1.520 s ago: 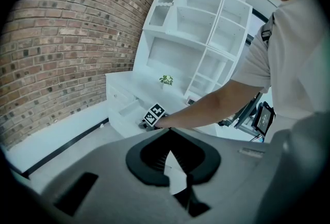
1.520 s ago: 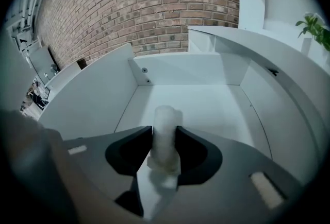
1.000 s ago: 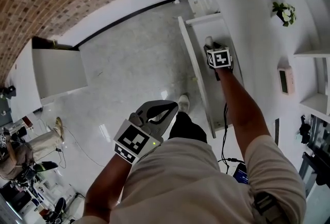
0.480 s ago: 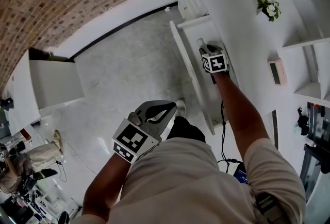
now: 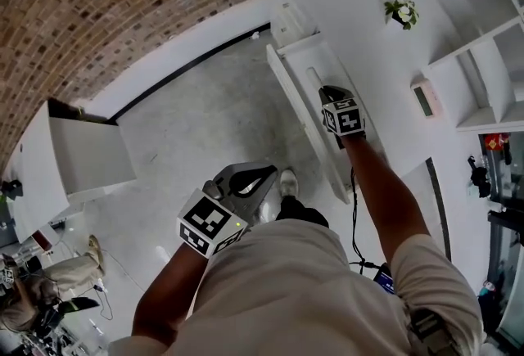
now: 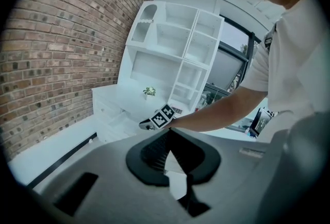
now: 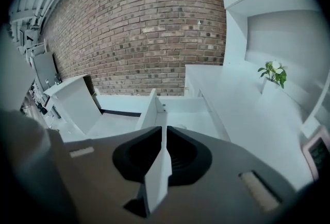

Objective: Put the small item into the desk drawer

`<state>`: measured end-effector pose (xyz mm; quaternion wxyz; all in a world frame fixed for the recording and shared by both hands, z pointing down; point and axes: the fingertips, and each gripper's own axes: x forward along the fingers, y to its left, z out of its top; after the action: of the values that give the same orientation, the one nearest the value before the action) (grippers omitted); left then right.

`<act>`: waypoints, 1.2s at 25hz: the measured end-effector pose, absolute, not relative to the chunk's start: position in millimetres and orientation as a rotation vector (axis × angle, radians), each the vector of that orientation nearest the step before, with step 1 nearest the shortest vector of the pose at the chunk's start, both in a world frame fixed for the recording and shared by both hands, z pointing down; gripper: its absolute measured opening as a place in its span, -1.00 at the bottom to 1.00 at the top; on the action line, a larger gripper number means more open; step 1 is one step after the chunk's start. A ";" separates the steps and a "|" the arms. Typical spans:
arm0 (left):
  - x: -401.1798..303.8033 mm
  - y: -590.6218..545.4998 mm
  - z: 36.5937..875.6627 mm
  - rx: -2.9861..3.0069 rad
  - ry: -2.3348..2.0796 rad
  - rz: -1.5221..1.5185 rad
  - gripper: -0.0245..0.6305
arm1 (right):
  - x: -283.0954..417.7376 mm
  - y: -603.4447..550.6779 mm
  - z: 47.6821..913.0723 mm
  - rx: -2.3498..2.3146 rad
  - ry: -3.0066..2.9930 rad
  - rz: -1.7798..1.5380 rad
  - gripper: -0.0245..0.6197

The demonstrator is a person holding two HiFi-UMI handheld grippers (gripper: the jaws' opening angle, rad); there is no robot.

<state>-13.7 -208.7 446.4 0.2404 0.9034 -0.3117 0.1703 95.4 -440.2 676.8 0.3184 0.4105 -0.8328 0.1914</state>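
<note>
Open drawer (image 5: 288, 84) of smooth white board; the small item (image 5: 314, 78), pale and elongated, lies inside. Right gripper (image 5: 327, 91) above it: the grey jaws have just been closing and stand all but together, empty. Left gripper (image 5: 273, 172), over the glossy marbled floor (image 5: 205, 117): jaws together, empty.

Bright, even light; glare on floor (image 5: 196, 125); fisheye bending, dark vignette at edges.
</note>
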 end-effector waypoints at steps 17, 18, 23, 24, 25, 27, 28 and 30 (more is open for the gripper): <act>-70.2 -127.4 413.2 2.574 -0.737 0.352 -0.91 | 79.9 -274.4 567.2 1.139 -2.312 0.479 -0.89; -72.2 -121.7 412.5 2.579 -0.728 0.350 -0.91 | 78.9 -262.8 562.3 1.142 -2.318 0.480 -0.89; -88.7 -92.7 411.6 2.595 -0.710 0.340 -0.91 | 63.1 -204.7 541.2 1.146 -2.357 0.481 -0.89; -91.0 -87.1 412.2 2.598 -0.707 0.340 -0.91 | 59.8 -193.7 537.4 1.145 -2.367 0.485 -0.89; -93.0 -81.6 412.8 2.600 -0.703 0.339 -0.91 | 56.4 -182.8 533.5 1.143 -2.376 0.489 -0.89; -97.1 -70.3 413.9 2.603 -0.691 0.339 -0.91 | 49.2 -161.5 525.0 1.138 -2.395 0.496 -0.89; -99.3 -64.8 414.3 2.605 -0.685 0.339 -0.91 | 45.4 -151.1 520.3 1.134 -2.403 0.496 -0.89; -103.9 -54.8 415.2 2.610 -0.676 0.343 -0.91 | 37.8 -131.0 510.9 1.123 -2.423 0.493 -0.89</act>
<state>-103.9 -54.8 415.2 0.2102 0.9389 -0.2431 0.1234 37.8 -131.0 510.9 0.2113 0.4042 -0.8721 0.1773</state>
